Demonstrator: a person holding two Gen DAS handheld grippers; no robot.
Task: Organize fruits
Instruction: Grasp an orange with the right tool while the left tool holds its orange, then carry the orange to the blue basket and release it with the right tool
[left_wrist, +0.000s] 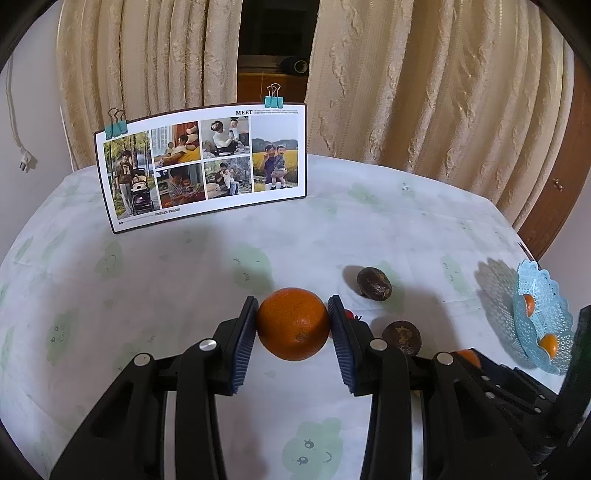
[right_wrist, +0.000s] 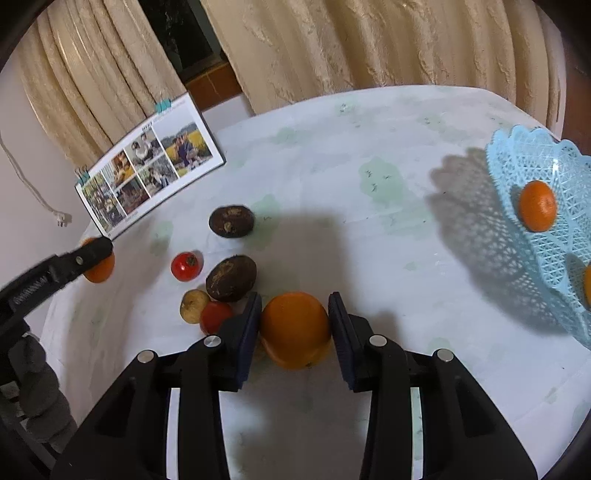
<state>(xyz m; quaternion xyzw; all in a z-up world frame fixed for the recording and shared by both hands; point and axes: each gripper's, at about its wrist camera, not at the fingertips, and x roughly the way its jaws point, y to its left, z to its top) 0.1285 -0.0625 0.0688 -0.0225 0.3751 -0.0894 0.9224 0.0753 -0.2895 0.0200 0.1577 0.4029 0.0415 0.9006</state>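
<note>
Orange fruit occupied both tools. The left gripper (left_wrist: 293, 325) was clamped on an orange (left_wrist: 293, 324), its blue ribbed pads pressing either side, and the fruit appeared to be held clear of the worktop (left_wrist: 184, 295). The right gripper (right_wrist: 294, 325) had its jaws closed against a second orange (right_wrist: 294, 329) at the near centre; whether that fruit was resting on the cloth or already lifted could not be told.

A pale blue lattice basket (right_wrist: 532, 236) stood at the far right edge and already contained two small oranges (right_wrist: 537, 206), which suggested it was the collection point for the task. The loose fruit lay grouped to the left of the right gripper: two dark brown fruits (right_wrist: 231, 220), two red tomatoes (right_wrist: 185, 266) and a small yellowish fruit (right_wrist: 194, 305), the latter touching the nearer brown fruit and the nearer tomato.

A clipped photo card (left_wrist: 207, 162) stood upright at the far left, well apart from the fruit and clear of the route to the basket.

Judged from this layout, sorting was partly complete. Each orange was gripped across its widest part, which should limit slipping during transfer. The next move would probably call for carrying both oranges rightward to the basket, with care at its raised scalloped rim.
</note>
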